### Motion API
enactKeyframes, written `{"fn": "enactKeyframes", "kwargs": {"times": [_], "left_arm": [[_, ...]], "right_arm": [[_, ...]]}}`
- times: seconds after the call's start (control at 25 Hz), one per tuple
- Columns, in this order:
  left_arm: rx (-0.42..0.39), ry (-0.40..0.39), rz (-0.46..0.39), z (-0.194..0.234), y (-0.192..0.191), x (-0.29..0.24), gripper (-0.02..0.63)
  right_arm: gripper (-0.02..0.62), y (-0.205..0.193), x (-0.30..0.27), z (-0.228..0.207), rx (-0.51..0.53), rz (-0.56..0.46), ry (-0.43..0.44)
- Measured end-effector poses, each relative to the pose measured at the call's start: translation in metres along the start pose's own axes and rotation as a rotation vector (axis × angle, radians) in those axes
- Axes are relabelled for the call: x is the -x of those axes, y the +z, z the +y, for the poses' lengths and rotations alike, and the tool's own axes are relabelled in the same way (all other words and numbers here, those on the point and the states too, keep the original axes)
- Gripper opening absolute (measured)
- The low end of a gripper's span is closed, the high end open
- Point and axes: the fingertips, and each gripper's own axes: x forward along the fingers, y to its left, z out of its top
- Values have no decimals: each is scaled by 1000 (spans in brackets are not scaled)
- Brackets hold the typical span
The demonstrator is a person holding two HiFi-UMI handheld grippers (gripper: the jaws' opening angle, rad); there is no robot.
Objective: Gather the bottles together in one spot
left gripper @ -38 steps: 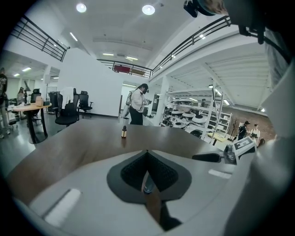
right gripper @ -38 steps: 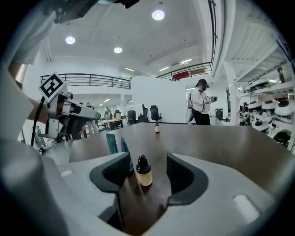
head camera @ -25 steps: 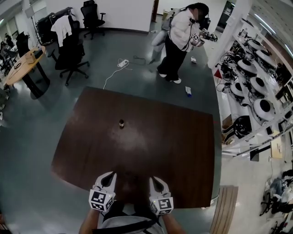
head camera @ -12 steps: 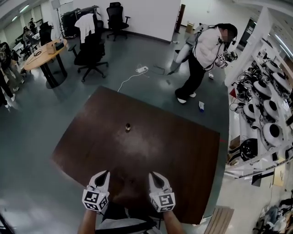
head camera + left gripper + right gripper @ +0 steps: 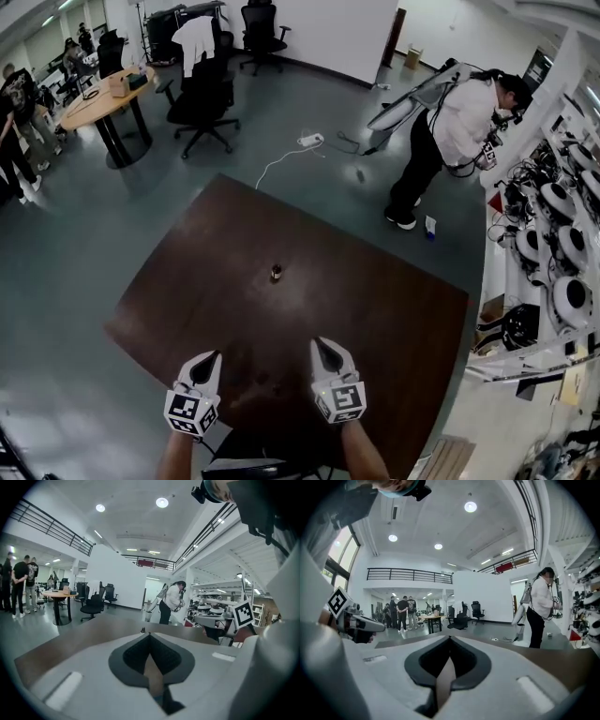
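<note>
Right gripper (image 5: 322, 344) has advanced over the near edge of the table (image 5: 403, 319); it and left gripper (image 5: 212, 357) are clenched, empty. Bottle (image 5: 276, 273), mid-table, shows in head and left gripper views.

Brown table (image 5: 375, 314), office chair (image 5: 208, 101), person (image 5: 459, 122)

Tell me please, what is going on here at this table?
A person holds the left tongs and the right tongs above the near edge of a brown table. Both are shut and empty. One small bottle stands alone near the middle of the table, untouched.
</note>
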Motion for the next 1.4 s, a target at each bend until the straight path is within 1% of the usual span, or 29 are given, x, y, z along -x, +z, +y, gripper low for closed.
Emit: {"fn": "enactKeyframes", "kwargs": {"times": [0.12,0.28,0.4,0.68,0.92,1.16,1.24,1.4], "left_arm": [[-5,7,17,14,-4,-12,0],[13,14,41,33,-12,-23,0],[22,15,56,41,-13,-33,0],[52,22,103,62,-30,-52,0],[59,19,140,83,-39,-72,0],[72,23,169,92,-53,-82,0],[79,24,177,92,-56,-83,0],[87,25,194,97,-63,-83,0]], "right_arm": [[2,-8,-37,-10,15,23,10],[2,-28,-78,-17,26,67,24],[2,-40,-102,-23,13,98,29],[2,-73,-143,-26,3,162,50],[2,-87,-175,-25,-2,182,68],[4,-105,-197,-35,-12,203,63],[43,-110,-203,-37,-15,209,70],[92,-119,-217,-34,-8,219,78]]}}
